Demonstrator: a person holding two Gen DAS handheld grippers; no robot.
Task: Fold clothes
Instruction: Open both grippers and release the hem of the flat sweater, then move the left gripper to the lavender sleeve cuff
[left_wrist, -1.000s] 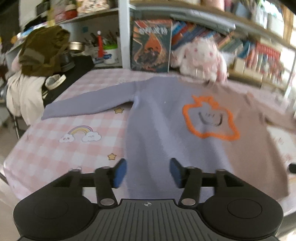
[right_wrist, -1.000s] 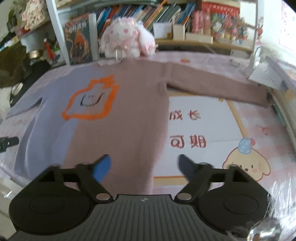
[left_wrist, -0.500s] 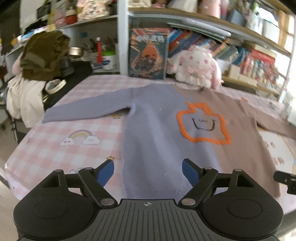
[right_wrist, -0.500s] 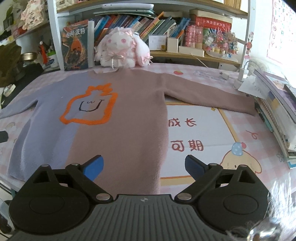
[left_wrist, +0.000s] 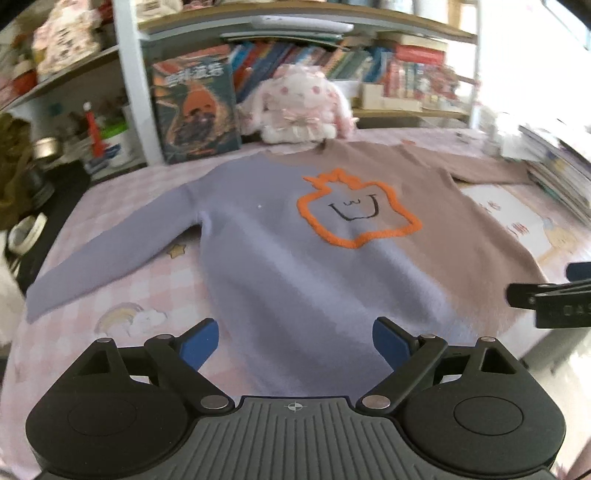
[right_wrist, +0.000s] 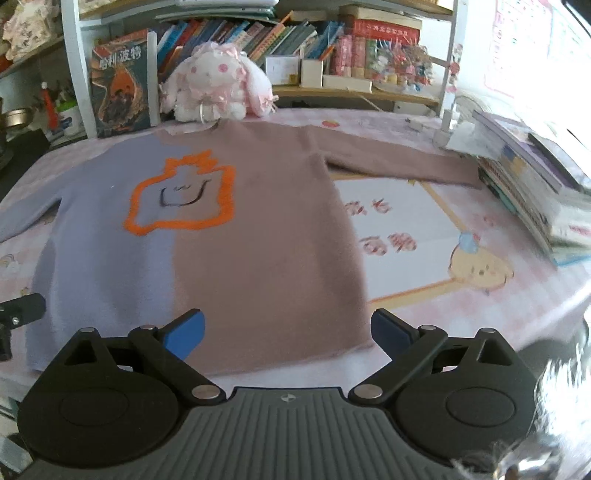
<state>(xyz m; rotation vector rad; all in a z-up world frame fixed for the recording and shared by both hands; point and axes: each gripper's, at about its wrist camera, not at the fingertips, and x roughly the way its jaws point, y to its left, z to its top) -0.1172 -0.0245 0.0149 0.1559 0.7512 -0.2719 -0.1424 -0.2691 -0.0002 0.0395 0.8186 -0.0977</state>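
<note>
Sweater (left_wrist: 295, 266) lies flat, sleeves out at 9 and 3 o'clock — ready for folding — left gripper (left_wrist: 295, 343) opening, right gripper (right_wrist: 288, 332) spread, both empty.

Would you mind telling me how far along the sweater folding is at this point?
Done: the lilac-and-mauve knit sweater lies spread flat, both sleeves out. In hand: nothing; the left gripper is opening above the hem, and the right gripper is open and empty. Left: every fold.
</note>
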